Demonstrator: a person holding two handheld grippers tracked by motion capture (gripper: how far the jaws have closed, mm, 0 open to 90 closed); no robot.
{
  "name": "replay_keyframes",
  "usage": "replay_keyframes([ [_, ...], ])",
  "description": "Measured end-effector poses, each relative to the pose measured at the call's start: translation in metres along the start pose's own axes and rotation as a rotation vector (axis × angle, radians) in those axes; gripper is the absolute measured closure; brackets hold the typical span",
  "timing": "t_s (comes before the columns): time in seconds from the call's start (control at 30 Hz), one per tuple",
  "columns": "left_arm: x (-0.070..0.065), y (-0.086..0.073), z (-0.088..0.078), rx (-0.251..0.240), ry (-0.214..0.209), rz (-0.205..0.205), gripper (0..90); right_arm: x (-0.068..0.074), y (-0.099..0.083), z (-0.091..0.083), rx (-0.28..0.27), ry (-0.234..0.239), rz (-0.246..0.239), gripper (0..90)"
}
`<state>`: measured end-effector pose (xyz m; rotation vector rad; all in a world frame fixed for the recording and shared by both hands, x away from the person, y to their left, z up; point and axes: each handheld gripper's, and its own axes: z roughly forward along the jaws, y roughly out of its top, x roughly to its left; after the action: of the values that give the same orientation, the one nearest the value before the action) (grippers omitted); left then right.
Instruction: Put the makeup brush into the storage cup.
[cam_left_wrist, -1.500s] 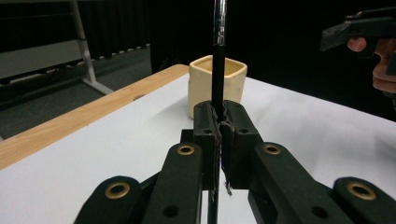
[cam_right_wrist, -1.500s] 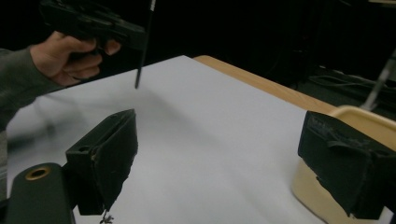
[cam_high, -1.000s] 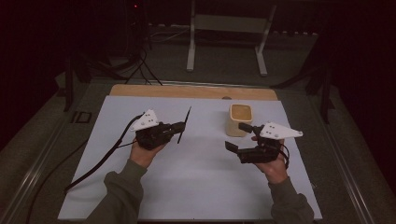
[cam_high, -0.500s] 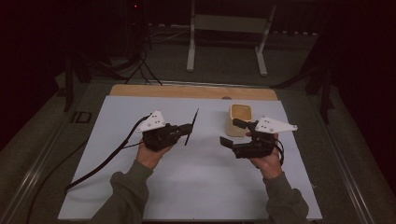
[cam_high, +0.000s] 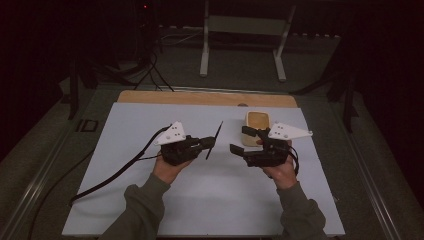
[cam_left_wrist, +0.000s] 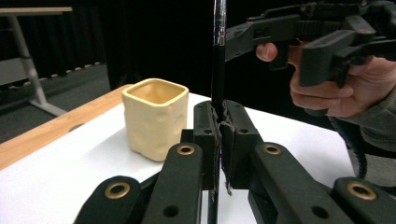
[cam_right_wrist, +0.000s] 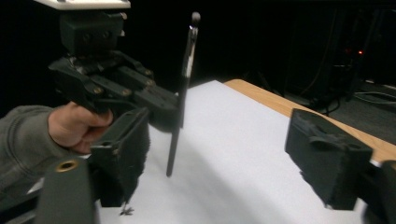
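My left gripper (cam_high: 206, 143) is shut on a thin black pen (cam_high: 215, 140), which stands up between its pads (cam_left_wrist: 218, 56). Across from it, my right gripper (cam_high: 239, 140) points left at the pen with its jaws apart. Those jaws have just been closing a little, with nothing pressed between them. In the right gripper view the pen (cam_right_wrist: 182, 93) hangs a short way beyond my right gripper's (cam_right_wrist: 224, 158) two pads, touching neither. A cream square cup (cam_high: 258, 122) stands on the white sheet behind the right gripper, and it also appears in the left gripper view (cam_left_wrist: 155, 116).
A white sheet (cam_high: 150, 200) covers the table, with a wooden strip (cam_high: 200, 97) along its far edge. The left gripper's cable (cam_high: 115, 175) trails off to the lower left. A metal stand (cam_high: 242, 45) is on the floor beyond the table.
The left gripper has carried the pen to the right, closer to the right gripper. The right gripper has shifted slightly left and its jaws look a little narrower.
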<state>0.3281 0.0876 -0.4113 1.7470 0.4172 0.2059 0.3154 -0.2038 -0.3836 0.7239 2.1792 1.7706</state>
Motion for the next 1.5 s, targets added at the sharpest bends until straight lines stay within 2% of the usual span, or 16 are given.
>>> replay_keyframes([
  [0.13, -0.002, -0.001, 0.003, -0.003, -0.026, 0.003, 86.4, 0.001, 0.001, 0.002, -0.003, 0.019, 0.006, 25.0],
  [0.27, -0.004, -0.002, 0.005, -0.005, -0.049, 0.004, 86.4, 0.001, 0.001, 0.004, -0.015, 0.050, 0.016, 31.9],
  [0.4, -0.007, -0.003, 0.007, -0.011, -0.095, -0.003, 86.3, 0.001, 0.002, 0.005, -0.019, 0.084, 0.020, 43.5],
  [0.53, -0.007, -0.004, 0.008, -0.014, -0.124, -0.007, 86.3, 0.003, 0.001, 0.008, -0.019, 0.143, 0.010, 57.9],
  [0.77, -0.009, -0.005, 0.009, -0.031, -0.174, -0.015, 86.2, 0.004, 0.000, 0.014, -0.014, 0.199, 0.010, 69.2],
  [0.87, -0.009, -0.006, 0.010, -0.030, -0.186, -0.013, 85.0, 0.003, 0.000, 0.016, -0.026, 0.231, 0.026, 83.9],
  [0.9, -0.009, -0.006, 0.010, -0.028, -0.184, -0.014, 82.1, 0.003, -0.001, 0.017, -0.037, 0.241, 0.028, 85.0],
  [0.97, -0.009, -0.007, 0.011, -0.019, -0.165, -0.011, 63.7, 0.004, 0.000, 0.017, -0.042, 0.237, 0.023, 85.5],
  [1.1, -0.009, -0.008, 0.011, -0.009, -0.131, -0.012, 44.2, 0.005, 0.001, 0.016, -0.040, 0.227, 0.010, 85.6],
  [1.33, -0.007, -0.006, 0.011, -0.005, -0.093, -0.017, 30.5, 0.004, 0.002, 0.012, -0.047, 0.220, 0.009, 85.6],
  [1.5, -0.007, -0.007, 0.011, 0.017, -0.065, -0.004, 26.4, 0.002, 0.002, 0.010, -0.052, 0.217, 0.013, 85.6],
])
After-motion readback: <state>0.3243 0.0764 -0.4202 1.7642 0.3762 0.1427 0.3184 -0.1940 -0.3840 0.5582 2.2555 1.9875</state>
